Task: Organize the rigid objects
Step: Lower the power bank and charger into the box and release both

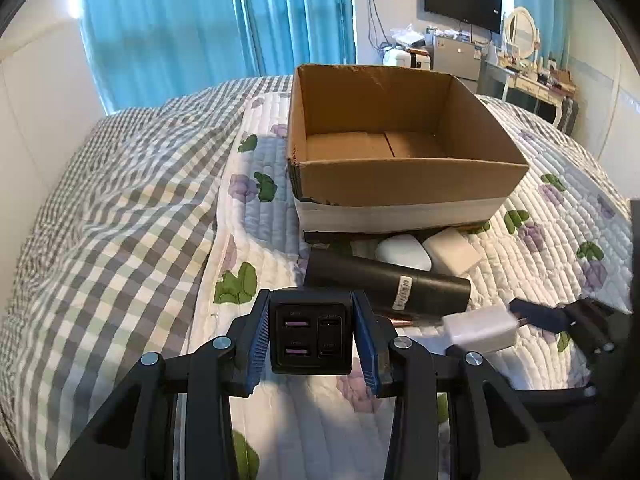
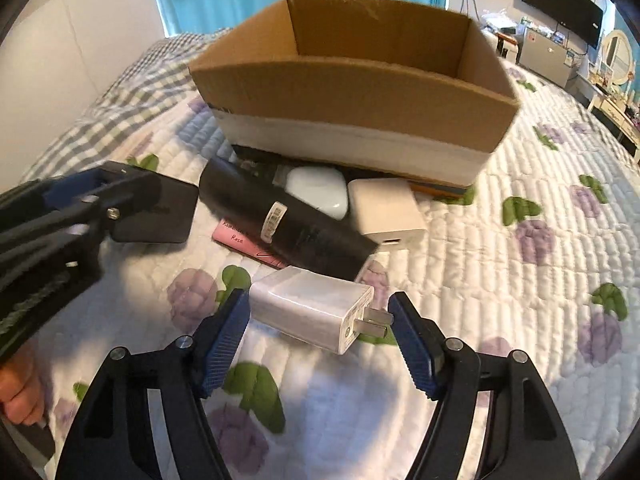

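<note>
My left gripper (image 1: 311,334) is shut on a black multi-port charger (image 1: 311,332) and holds it above the quilt, in front of an open, empty cardboard box (image 1: 404,188). The charger also shows in the right wrist view (image 2: 154,210), at the left. My right gripper (image 2: 318,324) holds a white plug adapter (image 2: 316,312) lengthwise between its blue fingers, the left pad on its body and the right pad at the prongs. The adapter shows in the left wrist view (image 1: 482,328). The box (image 2: 352,92) stands just behind the pile.
Before the box lie a black cylinder (image 2: 296,220), a white rounded case (image 2: 320,190), a white square charger (image 2: 386,212) and a pink card (image 2: 244,240). A floral quilt (image 2: 520,280) covers the bed, with a checked blanket (image 1: 120,200) at the left.
</note>
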A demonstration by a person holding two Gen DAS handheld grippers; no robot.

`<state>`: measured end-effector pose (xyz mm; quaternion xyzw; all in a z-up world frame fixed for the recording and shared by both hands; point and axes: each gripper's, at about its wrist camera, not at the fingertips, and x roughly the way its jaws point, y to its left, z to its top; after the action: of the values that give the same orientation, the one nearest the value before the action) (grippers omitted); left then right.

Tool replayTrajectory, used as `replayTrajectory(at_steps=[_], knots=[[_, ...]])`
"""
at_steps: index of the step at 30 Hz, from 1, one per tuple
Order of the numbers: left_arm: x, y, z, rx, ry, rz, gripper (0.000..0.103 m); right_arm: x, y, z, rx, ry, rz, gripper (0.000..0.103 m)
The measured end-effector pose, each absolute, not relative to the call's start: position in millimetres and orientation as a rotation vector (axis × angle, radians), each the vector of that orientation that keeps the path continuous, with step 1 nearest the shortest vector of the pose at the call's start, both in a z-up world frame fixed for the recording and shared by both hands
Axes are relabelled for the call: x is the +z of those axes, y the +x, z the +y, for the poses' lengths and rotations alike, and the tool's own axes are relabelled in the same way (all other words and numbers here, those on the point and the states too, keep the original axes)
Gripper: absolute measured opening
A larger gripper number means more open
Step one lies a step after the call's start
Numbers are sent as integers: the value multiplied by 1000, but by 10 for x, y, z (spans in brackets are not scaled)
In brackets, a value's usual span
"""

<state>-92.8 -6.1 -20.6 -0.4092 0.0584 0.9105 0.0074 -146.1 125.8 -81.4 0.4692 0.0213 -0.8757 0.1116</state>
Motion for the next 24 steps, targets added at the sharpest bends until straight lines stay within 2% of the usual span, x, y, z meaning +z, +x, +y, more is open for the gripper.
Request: replayTrajectory(at_steps=[11,17,24], knots=[[214,-627,142,2888,-1257,199,39,-168,-1131,1724,-2642,1262,-47,71],[610,-641,278,2910,-1157,204,39,361,-1047,1879,-2702,1118,-13,71],[1027,-1027,391,2927,-1033,231,39,961,-1273,2005,-2763,961,58,71]])
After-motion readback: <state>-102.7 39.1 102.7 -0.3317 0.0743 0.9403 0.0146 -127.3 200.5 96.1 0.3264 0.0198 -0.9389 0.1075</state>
